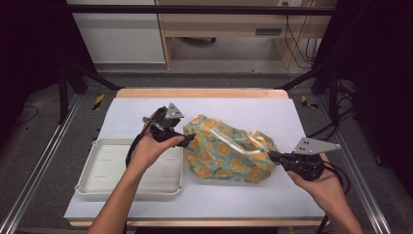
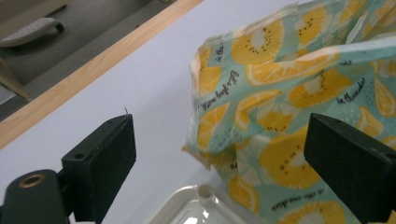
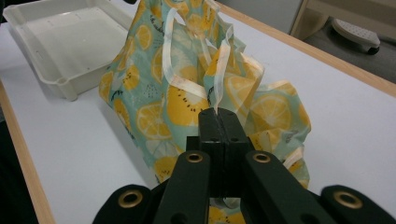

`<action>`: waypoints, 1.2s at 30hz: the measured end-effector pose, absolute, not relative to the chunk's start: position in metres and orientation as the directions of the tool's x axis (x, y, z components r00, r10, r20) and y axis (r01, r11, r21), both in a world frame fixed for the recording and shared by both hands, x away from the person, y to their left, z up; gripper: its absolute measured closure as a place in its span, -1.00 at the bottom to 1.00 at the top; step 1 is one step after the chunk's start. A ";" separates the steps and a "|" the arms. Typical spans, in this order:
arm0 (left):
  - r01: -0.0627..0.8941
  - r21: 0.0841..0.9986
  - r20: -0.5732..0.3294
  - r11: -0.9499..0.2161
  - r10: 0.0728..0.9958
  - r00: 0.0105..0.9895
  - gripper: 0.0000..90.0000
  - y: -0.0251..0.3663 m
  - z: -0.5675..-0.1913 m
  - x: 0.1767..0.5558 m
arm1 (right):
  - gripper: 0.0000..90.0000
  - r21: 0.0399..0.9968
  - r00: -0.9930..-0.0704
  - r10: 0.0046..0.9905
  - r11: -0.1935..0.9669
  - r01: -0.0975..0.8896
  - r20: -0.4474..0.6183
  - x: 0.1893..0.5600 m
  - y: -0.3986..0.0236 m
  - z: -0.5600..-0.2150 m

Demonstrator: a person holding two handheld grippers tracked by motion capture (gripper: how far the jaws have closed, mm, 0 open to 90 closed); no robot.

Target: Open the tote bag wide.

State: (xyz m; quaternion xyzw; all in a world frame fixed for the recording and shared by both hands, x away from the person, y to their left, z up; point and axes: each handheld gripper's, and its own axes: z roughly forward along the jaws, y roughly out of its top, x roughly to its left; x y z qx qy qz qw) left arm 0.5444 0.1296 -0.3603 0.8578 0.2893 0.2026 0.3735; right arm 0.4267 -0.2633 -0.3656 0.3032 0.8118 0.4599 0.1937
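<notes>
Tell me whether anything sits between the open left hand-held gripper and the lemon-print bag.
Nothing visible does. The left hand-held gripper has its jaws wide open right at the lemon-print bag, with only bare table and the bag's edge in the gap. The white tray lies below and beside it, off that path.

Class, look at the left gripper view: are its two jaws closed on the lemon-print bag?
No. The left gripper has its jaws standing wide apart, with the bag lying between and beyond them, unpinched.
</notes>
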 end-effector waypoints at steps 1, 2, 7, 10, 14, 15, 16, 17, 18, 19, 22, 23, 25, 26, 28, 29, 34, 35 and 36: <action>0.347 0.753 0.121 -0.558 0.637 0.761 -0.81 0.126 -0.361 0.550 | 1.00 0.864 -0.742 0.670 0.393 0.316 -0.033 0.426 -0.264 -0.367; 0.350 0.748 0.114 -0.565 0.628 0.769 -0.81 0.124 -0.362 0.554 | 1.00 0.862 -0.743 0.669 0.392 0.321 -0.028 0.426 -0.265 -0.369; 0.365 0.669 0.121 -0.647 0.580 0.806 -0.83 0.111 -0.374 0.564 | 1.00 0.858 -0.741 0.671 0.393 0.333 -0.020 0.423 -0.269 -0.375; 0.357 0.652 0.108 -0.669 0.548 0.829 -0.73 0.108 -0.378 0.563 | 1.00 0.858 -0.738 0.674 0.384 0.340 -0.009 0.421 -0.273 -0.376; 0.351 0.660 0.104 -0.664 0.543 0.833 -0.22 0.107 -0.377 0.561 | 1.00 0.858 -0.732 0.682 0.380 0.345 -0.007 0.421 -0.275 -0.377; 0.357 0.671 0.112 -0.650 0.564 0.818 -0.11 0.109 -0.375 0.560 | 1.00 0.859 -0.730 0.683 0.378 0.345 -0.007 0.421 -0.275 -0.376; 0.357 0.675 0.105 -0.645 0.563 0.820 0.00 0.110 -0.375 0.559 | 1.00 0.860 -0.729 0.684 0.377 0.343 -0.009 0.421 -0.276 -0.376; 0.353 0.679 0.096 -0.643 0.555 0.827 0.16 0.111 -0.374 0.558 | 1.00 0.860 -0.729 0.685 0.377 0.344 -0.008 0.421 -0.276 -0.376; 0.346 0.680 0.102 -0.647 0.551 0.828 0.33 0.111 -0.373 0.557 | 1.00 0.859 -0.728 0.685 0.378 0.346 -0.008 0.421 -0.276 -0.376; 0.346 0.680 0.102 -0.647 0.551 0.828 0.42 0.111 -0.373 0.557 | 1.00 0.859 -0.728 0.685 0.378 0.346 -0.008 0.421 -0.276 -0.376; 0.331 0.679 0.114 -0.655 0.540 0.834 0.78 0.114 -0.372 0.553 | 1.00 0.857 -0.727 0.687 0.381 0.347 -0.011 0.421 -0.274 -0.377; 0.330 0.679 0.114 -0.655 0.539 0.835 0.85 0.115 -0.372 0.551 | 1.00 0.857 -0.727 0.687 0.380 0.347 -0.010 0.421 -0.274 -0.377; 0.335 0.684 0.107 -0.648 0.544 0.832 0.95 0.118 -0.372 0.548 | 1.00 0.856 -0.724 0.690 0.380 0.349 -0.012 0.420 -0.275 -0.377; 0.334 0.690 0.111 -0.643 0.549 0.828 0.96 0.119 -0.371 0.546 | 1.00 0.856 -0.723 0.690 0.382 0.348 -0.014 0.420 -0.275 -0.377; 0.320 0.703 0.126 -0.635 0.554 0.823 0.96 0.122 -0.369 0.539 | 1.00 0.855 -0.723 0.691 0.383 0.350 -0.014 0.419 -0.275 -0.377; 0.312 0.714 0.130 -0.627 0.556 0.821 0.96 0.124 -0.368 0.533 | 1.00 0.852 -0.722 0.692 0.390 0.350 -0.020 0.417 -0.276 -0.378; 0.268 0.745 0.156 -0.611 0.550 0.820 0.96 0.132 -0.366 0.501 | 1.00 0.830 -0.720 0.693 0.420 0.367 -0.032 0.407 -0.276 -0.386; 0.258 0.753 0.163 -0.606 0.551 0.818 0.96 0.134 -0.366 0.492 | 1.00 0.828 -0.720 0.693 0.424 0.368 -0.034 0.405 -0.276 -0.387; 0.250 0.756 0.168 -0.605 0.548 0.819 0.97 0.136 -0.368 0.486 | 1.00 0.824 -0.719 0.694 0.428 0.371 -0.037 0.402 -0.276 -0.390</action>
